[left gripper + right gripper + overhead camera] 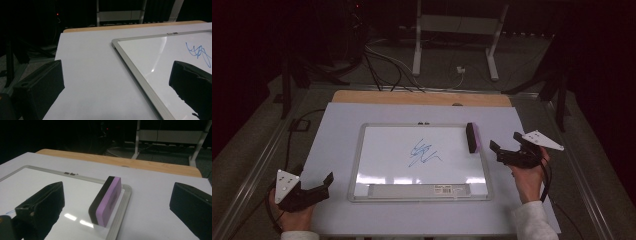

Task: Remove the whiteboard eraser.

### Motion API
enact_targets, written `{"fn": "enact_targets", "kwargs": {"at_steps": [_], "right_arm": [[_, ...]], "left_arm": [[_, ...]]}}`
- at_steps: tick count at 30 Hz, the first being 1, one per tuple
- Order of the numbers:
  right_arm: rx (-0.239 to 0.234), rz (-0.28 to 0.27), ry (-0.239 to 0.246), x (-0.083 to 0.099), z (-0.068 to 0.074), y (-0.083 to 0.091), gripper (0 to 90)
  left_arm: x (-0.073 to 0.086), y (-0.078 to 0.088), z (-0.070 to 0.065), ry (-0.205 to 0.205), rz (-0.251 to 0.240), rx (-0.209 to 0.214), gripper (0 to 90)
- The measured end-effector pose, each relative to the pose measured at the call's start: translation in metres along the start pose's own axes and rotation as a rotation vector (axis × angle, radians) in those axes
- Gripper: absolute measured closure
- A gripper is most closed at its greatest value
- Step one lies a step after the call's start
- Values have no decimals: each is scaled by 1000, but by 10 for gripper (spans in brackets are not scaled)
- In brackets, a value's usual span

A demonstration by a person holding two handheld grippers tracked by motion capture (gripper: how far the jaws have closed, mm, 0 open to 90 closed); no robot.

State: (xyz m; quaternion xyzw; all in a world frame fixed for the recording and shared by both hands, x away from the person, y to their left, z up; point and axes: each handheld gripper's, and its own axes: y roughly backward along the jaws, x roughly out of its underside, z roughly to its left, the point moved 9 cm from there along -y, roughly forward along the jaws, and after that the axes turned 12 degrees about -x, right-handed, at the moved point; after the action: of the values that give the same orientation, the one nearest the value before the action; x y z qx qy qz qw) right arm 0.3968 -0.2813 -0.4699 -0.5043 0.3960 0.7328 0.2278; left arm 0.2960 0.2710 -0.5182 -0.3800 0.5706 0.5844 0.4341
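The eraser [106,201] — a black block with a purple felt side — is standing on its long edge at the right rim of the whiteboard [362,150], partly over the silver frame and just beside the bare sheet covering the worktop [332,125]. It is looking light and stiff in the body, soft along the purple face, so it should be tipping easily if nudged; the sensible hold is across its two broad flanks near the middle, where the jaws would be meeting flat surfaces rather than the narrow top. The right gripper [504,150] is hovering just to the right of it, jaws spread wide and holding nothing, already pointing toward the block. A blue scribble [423,153] is sitting near the centre of the board, well apart from the eraser. The left gripper [319,187] is resting off the board's lower left corner — jaws likewise spread, empty, and idle.
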Motion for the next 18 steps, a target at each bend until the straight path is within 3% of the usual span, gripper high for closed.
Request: {"fn": "enact_targets", "kwargs": {"at_steps": [8, 18], "right_arm": [[-10, 47, -16, 2, -3, -29, 3], [-10, 92, -54, 5, -13, -52, 3]], "left_arm": [[1, 0, 0, 0, 0, -1, 5], [1, 0, 0, -6, 2, -4, 6]]}}
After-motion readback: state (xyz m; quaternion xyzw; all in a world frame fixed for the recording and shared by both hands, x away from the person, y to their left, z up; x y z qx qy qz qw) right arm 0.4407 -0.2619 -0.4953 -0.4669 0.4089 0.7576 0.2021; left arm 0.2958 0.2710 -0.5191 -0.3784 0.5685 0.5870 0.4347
